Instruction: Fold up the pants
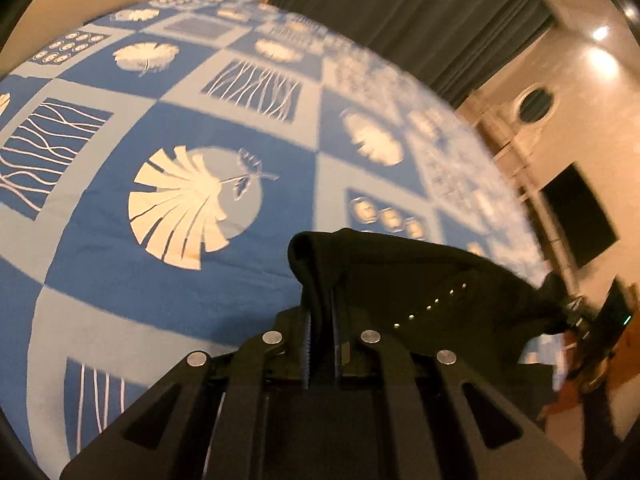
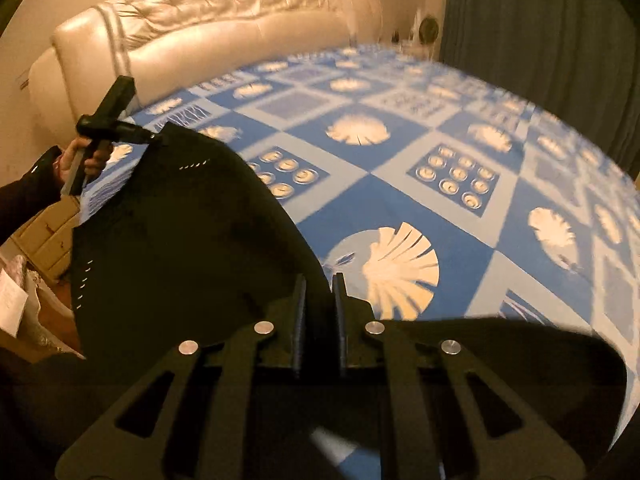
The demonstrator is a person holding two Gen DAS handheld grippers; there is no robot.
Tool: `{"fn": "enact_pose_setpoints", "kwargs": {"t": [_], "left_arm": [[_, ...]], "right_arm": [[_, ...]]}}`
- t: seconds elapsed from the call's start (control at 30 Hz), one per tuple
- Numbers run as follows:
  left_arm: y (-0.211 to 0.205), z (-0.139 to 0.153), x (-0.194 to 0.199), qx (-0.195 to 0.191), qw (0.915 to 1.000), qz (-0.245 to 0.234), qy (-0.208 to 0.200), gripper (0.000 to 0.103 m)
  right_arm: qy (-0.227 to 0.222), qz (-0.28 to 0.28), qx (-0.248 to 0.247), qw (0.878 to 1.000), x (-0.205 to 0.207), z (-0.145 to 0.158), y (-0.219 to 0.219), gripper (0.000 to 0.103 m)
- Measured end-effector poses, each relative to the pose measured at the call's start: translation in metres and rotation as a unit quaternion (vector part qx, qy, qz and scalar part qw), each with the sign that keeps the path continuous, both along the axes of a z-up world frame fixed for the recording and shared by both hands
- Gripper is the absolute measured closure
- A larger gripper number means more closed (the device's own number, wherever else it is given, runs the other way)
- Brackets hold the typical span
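Black pants (image 2: 172, 240) with small metal studs hang stretched between my two grippers above the bed. My left gripper (image 1: 320, 304) is shut on one edge of the pants (image 1: 400, 276), the cloth bunched over its fingers. My right gripper (image 2: 319, 292) is shut on the other edge, the fabric pinched between its narrow jaws. The left gripper also shows in the right wrist view (image 2: 156, 136), held by a hand at the far left, clamping the pants' corner. The right gripper shows blurred at the right edge of the left wrist view (image 1: 576, 320).
A bedspread (image 1: 180, 120) with blue squares and white shell patterns lies below both grippers; it also shows in the right wrist view (image 2: 440, 160). A cream tufted headboard (image 2: 200, 28) stands behind it. Dark curtains (image 1: 400, 8) hang beyond. Drawers (image 2: 44, 232) stand at left.
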State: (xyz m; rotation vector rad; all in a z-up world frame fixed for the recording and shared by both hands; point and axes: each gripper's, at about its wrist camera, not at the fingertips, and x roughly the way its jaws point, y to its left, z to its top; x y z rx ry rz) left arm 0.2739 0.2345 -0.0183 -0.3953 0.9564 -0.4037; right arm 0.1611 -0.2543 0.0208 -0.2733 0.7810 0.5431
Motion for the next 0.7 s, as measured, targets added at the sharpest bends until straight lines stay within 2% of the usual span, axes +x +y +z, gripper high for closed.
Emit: {"fn": "enact_pose_setpoints", "kwargs": {"t": [0.1, 0.2, 0.37, 0.47, 0.5, 0.53, 0.6, 0.63, 0.67, 0.7], "left_arm": [[0.006, 0.012, -0.031, -0.022, 0.9995, -0.006, -0.022, 0.095], [0.014, 0.01, -0.066, -0.027, 0.9993, -0.017, -0.021, 0.095], [0.028, -0.02, -0.129, -0.021, 0.9996, -0.013, 0.016, 0.09], [0.03, -0.049, -0.158, 0.009, 0.9981, -0.003, 0.061, 0.088], [0.032, -0.058, -0.168, 0.028, 0.9968, 0.011, 0.075, 0.088], [0.036, -0.062, -0.177, 0.028, 0.9962, 0.022, 0.08, 0.088], [0.048, -0.063, -0.192, 0.002, 0.9954, 0.052, 0.08, 0.088], [0.054, -0.06, -0.201, -0.01, 0.9933, 0.079, 0.083, 0.085], [0.057, -0.058, -0.206, -0.023, 0.9915, 0.097, 0.083, 0.083], [0.058, -0.056, -0.211, -0.038, 0.9902, 0.106, 0.082, 0.082]], "right_arm": [[-0.019, -0.001, -0.018, 1.0, -0.053, -0.007, 0.007, 0.091], [-0.007, -0.002, -0.038, 0.999, -0.096, -0.033, 0.015, 0.091], [0.05, -0.01, -0.04, 0.998, -0.134, -0.083, 0.024, 0.091], [0.072, -0.03, -0.044, 0.996, -0.146, -0.108, 0.028, 0.087], [0.07, -0.042, -0.03, 0.996, -0.149, -0.107, 0.025, 0.085], [0.074, -0.055, -0.012, 0.996, -0.151, -0.104, 0.023, 0.084], [0.088, -0.087, 0.05, 0.991, -0.154, -0.094, 0.011, 0.076], [0.1, -0.103, 0.09, 0.986, -0.155, -0.09, 0.004, 0.072], [0.108, -0.118, 0.121, 0.98, -0.155, -0.088, -0.002, 0.063], [0.117, -0.142, 0.175, 0.967, -0.157, -0.085, -0.012, 0.057]]}}
